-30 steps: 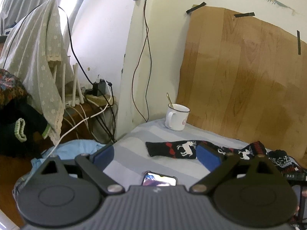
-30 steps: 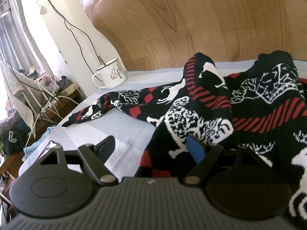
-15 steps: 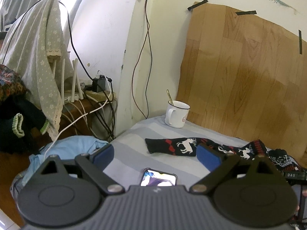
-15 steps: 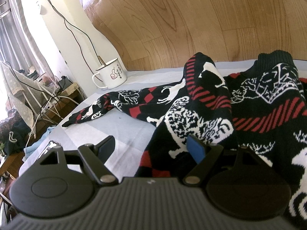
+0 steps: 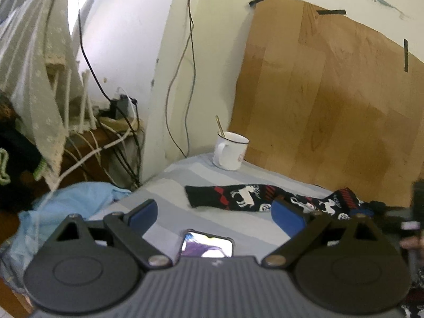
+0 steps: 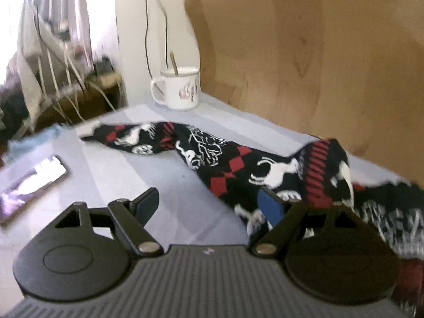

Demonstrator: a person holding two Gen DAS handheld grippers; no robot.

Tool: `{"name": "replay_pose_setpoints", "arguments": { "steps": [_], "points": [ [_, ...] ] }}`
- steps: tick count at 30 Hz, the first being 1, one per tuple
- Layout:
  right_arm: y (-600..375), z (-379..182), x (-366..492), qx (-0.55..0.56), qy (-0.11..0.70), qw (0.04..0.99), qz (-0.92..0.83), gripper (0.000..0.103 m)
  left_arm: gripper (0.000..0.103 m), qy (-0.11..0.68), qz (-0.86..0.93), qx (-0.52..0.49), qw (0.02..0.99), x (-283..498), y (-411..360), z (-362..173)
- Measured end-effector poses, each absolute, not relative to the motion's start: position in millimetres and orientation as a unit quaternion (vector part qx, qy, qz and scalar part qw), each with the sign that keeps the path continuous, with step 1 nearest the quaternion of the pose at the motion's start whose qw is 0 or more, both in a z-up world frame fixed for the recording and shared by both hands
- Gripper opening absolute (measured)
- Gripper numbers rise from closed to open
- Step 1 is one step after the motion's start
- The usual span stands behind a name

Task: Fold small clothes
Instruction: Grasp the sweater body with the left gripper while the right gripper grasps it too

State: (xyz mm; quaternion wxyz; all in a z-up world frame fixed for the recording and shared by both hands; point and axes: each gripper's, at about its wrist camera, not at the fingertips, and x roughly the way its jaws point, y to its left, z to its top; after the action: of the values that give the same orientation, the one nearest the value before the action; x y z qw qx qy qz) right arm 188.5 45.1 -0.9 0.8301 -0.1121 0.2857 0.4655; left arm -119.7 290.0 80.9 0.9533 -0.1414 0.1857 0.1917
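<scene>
Pale grey-and-lavender striped bedding (image 5: 185, 175) covers the flat surface, backed on the far right by a wood-grain sheet (image 5: 331, 92) taped to a cream wall with strips of black tape. Across the sheet lies the black knitted sweater with red diamonds and white reindeer figures (image 6: 238, 159) — one long sleeve stretched flat toward the left, the bulk of the garment bunched in soft folds at the right. Its knit looks thick, with ribbed red bands where it humps up.

At the far edge, just beside the wood-grain sheet, stands a white enamel mug with a dark rim (image 5: 230, 150); a thin gold-coloured spoon handle (image 5: 219, 126) leans out of it. What else the mug holds cannot be made out. A glossy dark smartphone with a lit screen (image 6: 29, 185) lies flat on the near left of the bedding, well apart from the sleeve.

The left gripper (image 5: 214, 212) hovers above the bedding with its blue-padded fingers spread wide, nothing between them. The right gripper (image 6: 209, 201) is also spread; its right finger sits against the bunched sweater, with no cloth pinched.

Off the left edge hang white and black cables (image 5: 106, 137), a dotted pale lace cloth (image 5: 39, 66) and a crumpled light-blue fabric (image 5: 79, 198).
</scene>
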Motion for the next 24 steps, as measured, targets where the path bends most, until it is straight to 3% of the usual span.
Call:
{"name": "replay_pose_setpoints", "arguments": {
  "steps": [2,3,8,10,14,15,20,24],
  "points": [
    [70.6,-15.6,199.0,-0.151,0.292,0.830,0.450,0.042,0.096,0.189,0.185,-0.144,0.953,-116.3,291.1,77.3],
    [81.6,-23.4,205.1,-0.167,0.307,0.825,0.445,0.012,0.096,0.190,0.183,-0.145,0.954,-115.5,291.9,76.4],
    [109.8,-14.1,212.3,-0.039,0.333,0.824,0.456,0.010,0.096,0.194,0.174,-0.149,0.954,-107.1,294.0,75.8],
    [126.2,-12.4,196.6,-0.043,0.328,0.804,0.495,0.010,0.096,0.197,0.166,-0.150,0.954,-99.3,292.3,75.6],
    [127.0,-19.7,187.7,-0.082,0.338,0.773,0.530,0.029,0.096,0.200,0.138,-0.141,0.960,-80.7,279.3,77.7],
    [114.1,-15.2,192.9,-0.068,0.339,0.776,0.527,0.034,0.096,0.200,0.130,-0.137,0.962,-76.3,275.6,78.4],
    [0.5,20.3,236.9,0.039,0.327,0.818,0.472,0.039,0.096,0.206,0.077,-0.106,0.970,-30.3,252.1,84.4],
    [-109.9,33.1,277.2,0.028,0.297,0.893,0.338,0.048,0.096,0.216,0.019,-0.058,0.975,33.2,218.4,88.7]
  ]
}}
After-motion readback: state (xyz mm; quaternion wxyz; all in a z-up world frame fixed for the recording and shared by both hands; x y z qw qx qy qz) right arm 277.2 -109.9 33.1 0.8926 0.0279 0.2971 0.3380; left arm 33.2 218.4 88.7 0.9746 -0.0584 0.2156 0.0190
